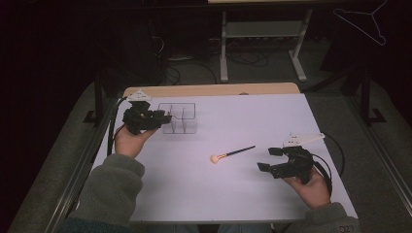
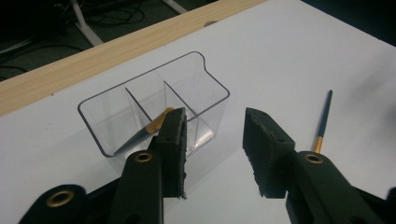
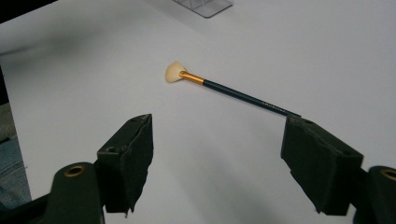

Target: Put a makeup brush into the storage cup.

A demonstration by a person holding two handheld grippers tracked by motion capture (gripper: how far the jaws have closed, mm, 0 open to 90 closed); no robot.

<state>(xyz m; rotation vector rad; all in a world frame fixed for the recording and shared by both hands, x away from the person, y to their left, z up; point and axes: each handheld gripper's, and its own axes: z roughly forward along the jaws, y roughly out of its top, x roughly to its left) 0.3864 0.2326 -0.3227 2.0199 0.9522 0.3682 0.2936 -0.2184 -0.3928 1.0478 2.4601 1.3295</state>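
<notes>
The work looks like sorting brushes into the clear divided organizer point(image 1: 179, 118), at eleven o'clock on the table point(image 1: 272, 194). One brush point(image 2: 150, 127) already lies inside. The left gripper point(image 1: 165, 116) hovers beside it, jaws partly open and empty. Next, the fan brush point(image 1: 232, 154) at table centre needs picking up; the right gripper point(image 1: 270, 159), at four o'clock, gapes wide and empty.

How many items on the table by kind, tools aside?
Brushes: 2 (fan brush lying loose on the table; brush inside the organizer)
Clear divided organizer: 1
Total: 3
</notes>
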